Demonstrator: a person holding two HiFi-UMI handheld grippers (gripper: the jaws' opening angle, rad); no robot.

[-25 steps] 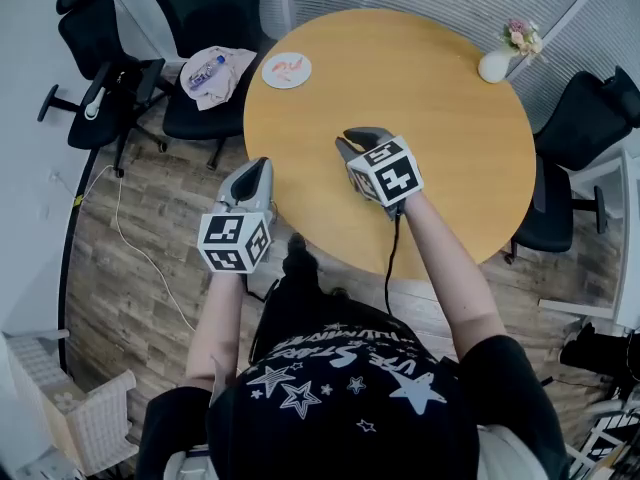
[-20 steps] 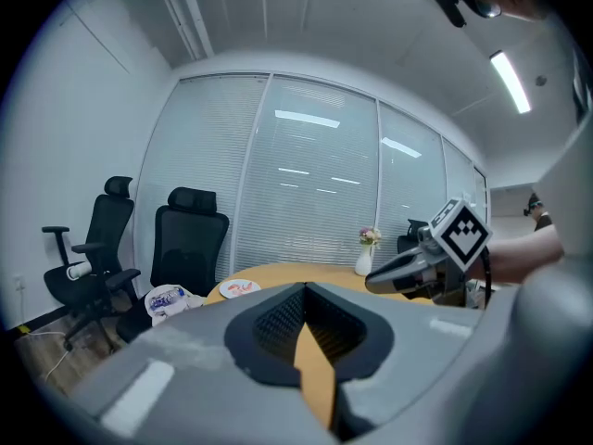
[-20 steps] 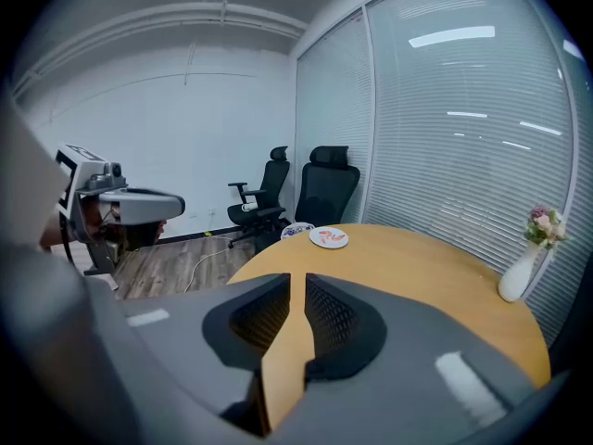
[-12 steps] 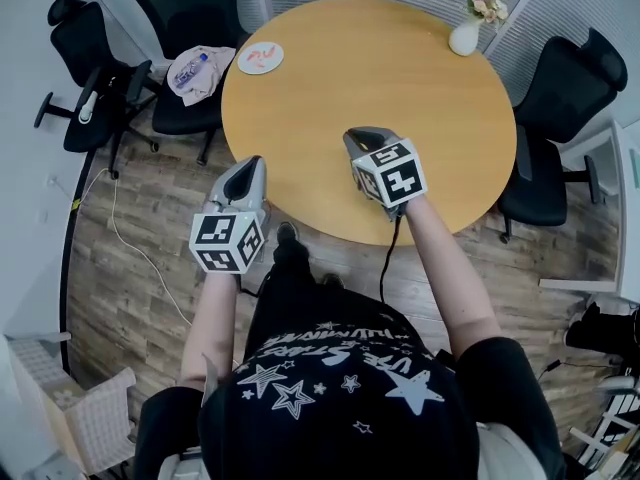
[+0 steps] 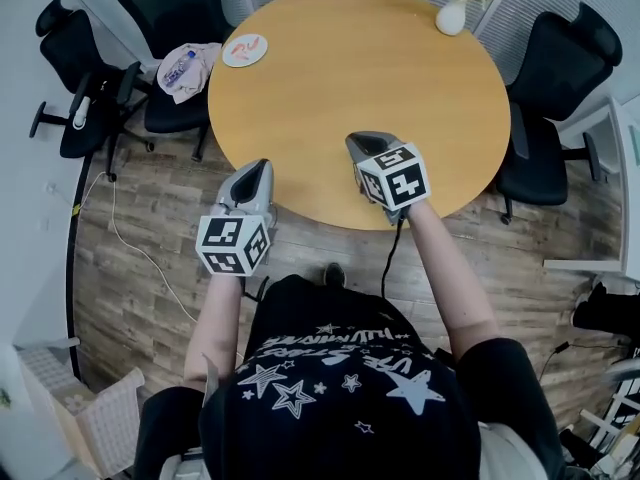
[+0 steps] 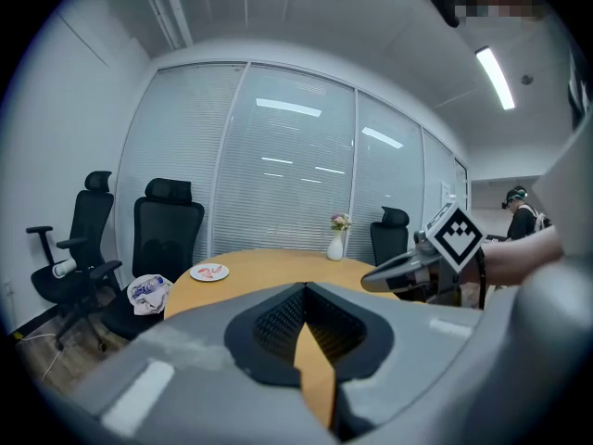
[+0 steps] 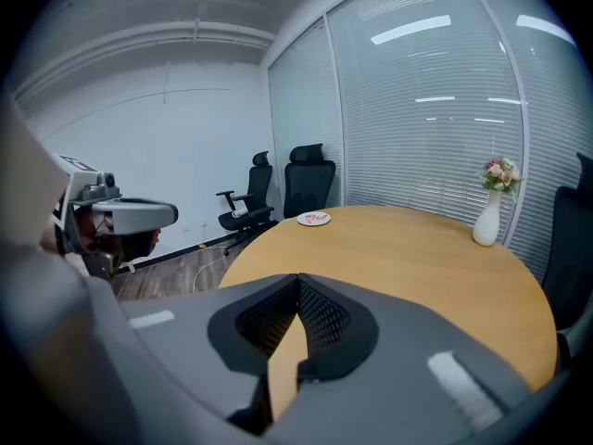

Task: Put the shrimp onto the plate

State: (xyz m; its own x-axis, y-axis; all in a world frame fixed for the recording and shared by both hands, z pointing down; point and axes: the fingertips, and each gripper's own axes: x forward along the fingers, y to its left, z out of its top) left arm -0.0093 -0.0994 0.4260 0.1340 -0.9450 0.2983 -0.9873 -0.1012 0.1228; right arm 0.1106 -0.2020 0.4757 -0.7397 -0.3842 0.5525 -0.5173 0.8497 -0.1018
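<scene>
A small white plate [image 5: 245, 50] with red-orange shrimp [image 5: 240, 48] on it lies at the far left rim of the round wooden table [image 5: 360, 78]. The plate also shows small in the left gripper view [image 6: 209, 272] and the right gripper view [image 7: 315, 218]. My left gripper [image 5: 252, 171] hangs over the floor just off the table's near left edge. Its tips [image 6: 305, 286] meet with nothing between them. My right gripper [image 5: 360, 144] is over the table's near edge, tips [image 7: 298, 276] together and empty. Both are far from the plate.
A white vase with flowers [image 5: 452, 16] stands at the table's far right rim. Black office chairs [image 5: 560, 68] ring the table; the one beside the plate carries a cloth and a bottle [image 5: 185, 68]. A cable [image 5: 110, 228] runs over the wooden floor at left.
The table and plate have slid up and away in the head view, as if the person stepped back. Both grippers keep their pose near the near edge and stay shut.
</scene>
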